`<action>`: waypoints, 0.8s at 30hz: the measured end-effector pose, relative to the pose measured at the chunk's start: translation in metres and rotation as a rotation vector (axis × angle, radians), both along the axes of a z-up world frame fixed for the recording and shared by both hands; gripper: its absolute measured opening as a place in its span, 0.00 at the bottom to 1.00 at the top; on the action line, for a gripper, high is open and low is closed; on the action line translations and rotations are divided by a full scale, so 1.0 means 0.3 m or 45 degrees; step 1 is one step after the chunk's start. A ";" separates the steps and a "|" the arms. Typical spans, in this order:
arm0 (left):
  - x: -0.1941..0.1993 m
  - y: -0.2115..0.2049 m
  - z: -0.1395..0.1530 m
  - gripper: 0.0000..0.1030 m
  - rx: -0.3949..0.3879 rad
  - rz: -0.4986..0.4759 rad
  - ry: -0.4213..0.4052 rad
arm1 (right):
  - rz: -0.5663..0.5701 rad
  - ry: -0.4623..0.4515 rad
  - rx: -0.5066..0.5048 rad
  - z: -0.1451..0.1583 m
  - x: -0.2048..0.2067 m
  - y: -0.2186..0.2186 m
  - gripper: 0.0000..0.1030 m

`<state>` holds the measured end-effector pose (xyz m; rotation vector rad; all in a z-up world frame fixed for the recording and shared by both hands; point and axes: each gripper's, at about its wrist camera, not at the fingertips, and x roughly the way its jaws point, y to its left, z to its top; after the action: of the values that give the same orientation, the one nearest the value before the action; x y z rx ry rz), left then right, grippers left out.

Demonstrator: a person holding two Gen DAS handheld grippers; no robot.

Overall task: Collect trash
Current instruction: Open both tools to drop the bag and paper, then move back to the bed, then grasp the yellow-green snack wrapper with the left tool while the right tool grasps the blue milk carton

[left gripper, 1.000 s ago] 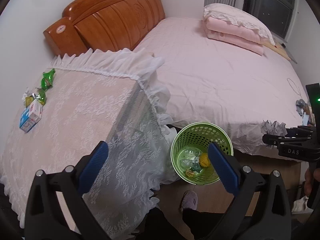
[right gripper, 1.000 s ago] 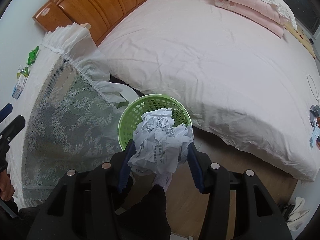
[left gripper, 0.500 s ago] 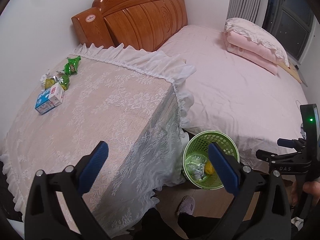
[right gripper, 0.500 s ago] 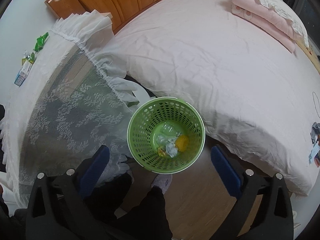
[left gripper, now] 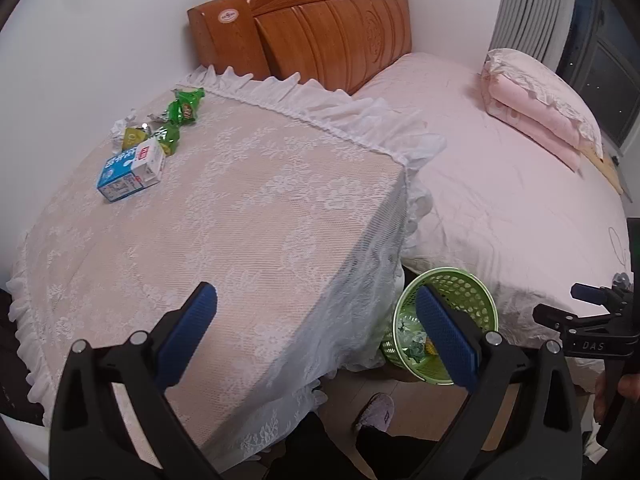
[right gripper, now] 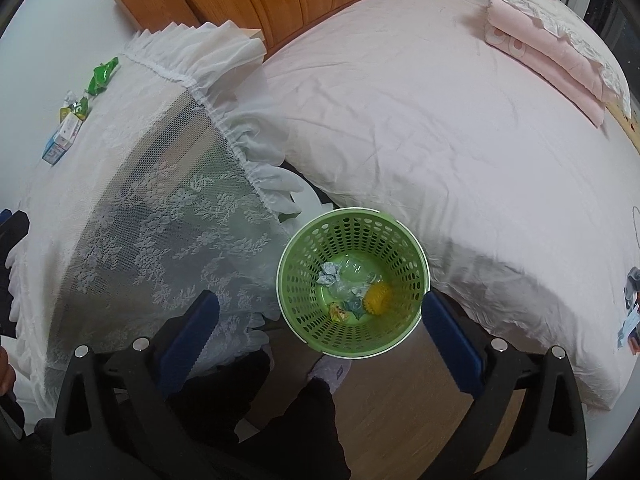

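Left wrist view shows a desk (left gripper: pixel 248 216) under a white lace cloth, with a pink bed (left gripper: pixel 500 200) and wooden headboard (left gripper: pixel 332 28) to its right. At the desk's far left lie a milk carton (left gripper: pixel 130 170), green wrappers (left gripper: pixel 184 106) and crumpled paper (left gripper: pixel 122 128). A green basket (right gripper: pixel 352 280) stands on the floor between desk and bed, holding scraps and something yellow. Left gripper (left gripper: pixel 316 332) and right gripper (right gripper: pixel 318 328) both have jaws spread wide, empty. Items at the bed's right edge are too small to identify.

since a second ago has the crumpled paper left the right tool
Yes. The right tool is open and empty above the green basket, and crumpled paper lies inside.
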<state>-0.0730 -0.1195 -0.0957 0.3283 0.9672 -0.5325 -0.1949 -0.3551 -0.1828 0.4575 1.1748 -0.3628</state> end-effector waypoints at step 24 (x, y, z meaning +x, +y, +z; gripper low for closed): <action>0.636 0.607 0.000 0.92 0.014 0.517 -0.042 | 0.895 -0.248 -0.151 0.186 0.958 0.621 0.97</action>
<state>0.1178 0.0625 -0.0956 0.1427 0.9730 -0.1511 0.0924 -0.1688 -0.1270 -0.0399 1.0434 0.2170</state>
